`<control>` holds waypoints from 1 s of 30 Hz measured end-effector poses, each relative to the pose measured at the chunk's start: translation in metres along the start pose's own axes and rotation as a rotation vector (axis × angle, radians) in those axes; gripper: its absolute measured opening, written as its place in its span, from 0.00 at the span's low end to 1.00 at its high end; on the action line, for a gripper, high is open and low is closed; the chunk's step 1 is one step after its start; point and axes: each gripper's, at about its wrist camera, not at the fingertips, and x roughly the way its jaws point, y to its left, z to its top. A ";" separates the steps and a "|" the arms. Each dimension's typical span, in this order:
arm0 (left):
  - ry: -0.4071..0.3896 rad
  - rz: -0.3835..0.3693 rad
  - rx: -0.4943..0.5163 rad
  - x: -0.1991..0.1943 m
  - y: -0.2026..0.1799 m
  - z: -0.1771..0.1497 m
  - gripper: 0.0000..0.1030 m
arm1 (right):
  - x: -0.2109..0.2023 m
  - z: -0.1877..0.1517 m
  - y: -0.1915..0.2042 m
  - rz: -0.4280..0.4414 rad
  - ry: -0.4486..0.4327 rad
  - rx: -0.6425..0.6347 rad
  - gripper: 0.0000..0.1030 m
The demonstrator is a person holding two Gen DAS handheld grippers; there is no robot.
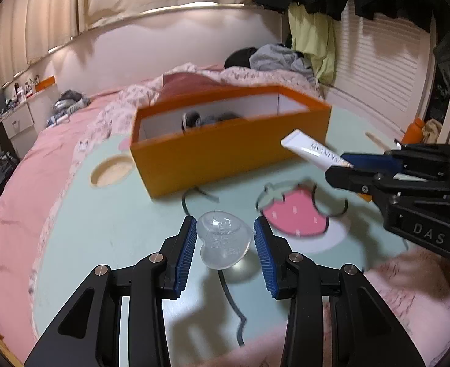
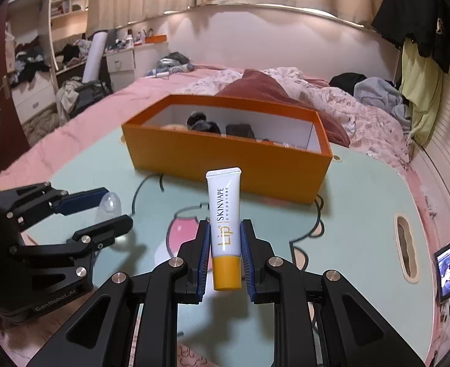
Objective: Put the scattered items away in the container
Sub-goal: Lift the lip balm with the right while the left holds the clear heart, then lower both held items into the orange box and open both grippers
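You hold 1 lip balm tube [image 2: 225, 229] in your right gripper [image 2: 225, 250], pinched at its sides. Its long axis runs along the fingers, orange cap toward you, flat end toward the 1 orange box [image 2: 225, 165]. Your left gripper [image 1: 225, 244] is spread around 1 clear heart-shaped case [image 1: 223, 238] above the mint table [image 1: 102, 229].
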 end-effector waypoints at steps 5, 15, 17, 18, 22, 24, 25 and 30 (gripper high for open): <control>-0.075 0.034 0.030 -0.010 0.012 0.054 0.39 | -0.008 0.031 -0.003 -0.029 -0.060 -0.014 0.18; -0.048 0.115 -0.078 0.051 0.045 0.134 0.39 | 0.028 0.100 -0.009 -0.193 -0.142 -0.088 0.18; -0.022 0.108 -0.102 0.068 0.048 0.130 0.39 | 0.042 0.102 -0.014 -0.195 -0.129 -0.065 0.18; -0.012 0.097 -0.112 0.074 0.049 0.127 0.39 | 0.049 0.101 -0.017 -0.185 -0.113 -0.045 0.18; 0.032 0.083 -0.127 0.090 0.047 0.115 0.39 | 0.065 0.098 -0.016 -0.183 -0.082 -0.052 0.18; 0.043 0.081 -0.129 0.092 0.048 0.113 0.39 | 0.069 0.095 -0.015 -0.183 -0.072 -0.052 0.19; 0.045 0.080 -0.132 0.092 0.049 0.113 0.39 | 0.070 0.094 -0.015 -0.183 -0.069 -0.050 0.19; 0.054 0.084 -0.133 0.091 0.051 0.115 0.39 | 0.076 0.091 -0.018 -0.191 -0.053 -0.044 0.18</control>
